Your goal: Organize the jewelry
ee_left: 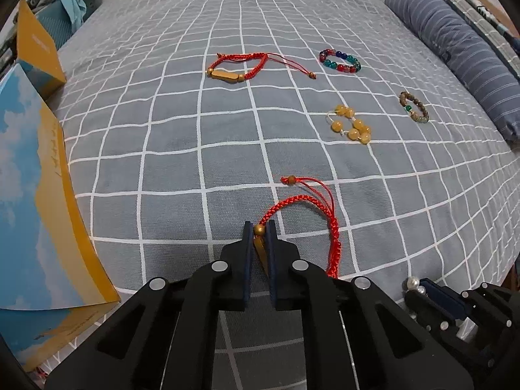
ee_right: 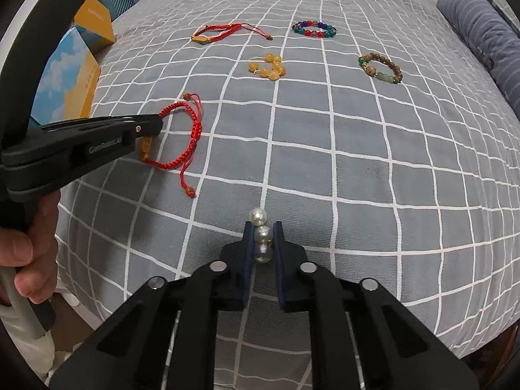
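Item 1, nearest: pearl strand (ee_right: 261, 239), on the grey checked bedspread (ee_right: 357, 175) at its near edge. Right gripper (ee_right: 262, 227) is clamped on it; two pearls sit between the pads, a third pokes out past the tips. Probably light, hard and slippery; round beads may roll out of a pinch, so a hold across the strand looks safest.

Item 2: red braided cord bracelet (ee_left: 302, 214) with a gold bar charm, just ahead of the left gripper (ee_left: 259, 227). The jaws are closed on the charm and its round gold bead; the soft cord loops out to the right, limp, tail beads trailing beyond. Judged light and floppy: the rigid charm is the sound grasp point.

Item 3, middle distance: amber bead bracelet (ee_left: 349, 124) and wooden bead bracelet (ee_left: 414, 108), both untouched, well apart from either gripper.

Item 4, far: second red cord bracelet (ee_left: 240, 66) and multicoloured glass bead bracelet (ee_left: 339, 60), loose on the bedspread.
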A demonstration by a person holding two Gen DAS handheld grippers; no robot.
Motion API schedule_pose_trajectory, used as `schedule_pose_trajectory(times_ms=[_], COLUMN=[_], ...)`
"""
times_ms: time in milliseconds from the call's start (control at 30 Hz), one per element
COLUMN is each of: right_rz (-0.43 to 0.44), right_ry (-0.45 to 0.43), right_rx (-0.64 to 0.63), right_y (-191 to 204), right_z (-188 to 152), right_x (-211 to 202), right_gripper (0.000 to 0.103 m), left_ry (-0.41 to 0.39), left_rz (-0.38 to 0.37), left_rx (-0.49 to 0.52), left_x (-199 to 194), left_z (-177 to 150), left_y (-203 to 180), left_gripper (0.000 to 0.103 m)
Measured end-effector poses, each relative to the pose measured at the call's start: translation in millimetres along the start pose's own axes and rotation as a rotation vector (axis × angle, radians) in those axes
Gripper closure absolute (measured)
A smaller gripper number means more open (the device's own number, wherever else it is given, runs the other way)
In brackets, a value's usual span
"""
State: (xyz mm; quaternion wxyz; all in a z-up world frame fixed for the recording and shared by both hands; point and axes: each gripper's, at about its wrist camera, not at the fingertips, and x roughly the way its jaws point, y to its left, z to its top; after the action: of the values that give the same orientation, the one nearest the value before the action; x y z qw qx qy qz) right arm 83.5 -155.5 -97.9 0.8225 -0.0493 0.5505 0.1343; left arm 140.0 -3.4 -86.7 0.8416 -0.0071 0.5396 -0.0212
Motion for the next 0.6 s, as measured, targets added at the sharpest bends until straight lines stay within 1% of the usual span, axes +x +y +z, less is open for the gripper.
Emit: schedule_pose_trajectory(times_ms=[300, 600], right_rz=[-0.004, -0.009], right_ry=[-0.01, -0.034], right_rx=[-0.005, 0.0], right_y=[1, -1], right_z=[1, 5], right_x=[-5, -15], right_gripper=[0.092, 0.092], left_ry=[-0.003, -0.012], left_rz=[-0.006, -0.015], left_rx=[-0.003, -0.016], left_x=[-6, -21], left_z=[1, 3], left_y=[0, 2], left_gripper=[0.096, 0.096])
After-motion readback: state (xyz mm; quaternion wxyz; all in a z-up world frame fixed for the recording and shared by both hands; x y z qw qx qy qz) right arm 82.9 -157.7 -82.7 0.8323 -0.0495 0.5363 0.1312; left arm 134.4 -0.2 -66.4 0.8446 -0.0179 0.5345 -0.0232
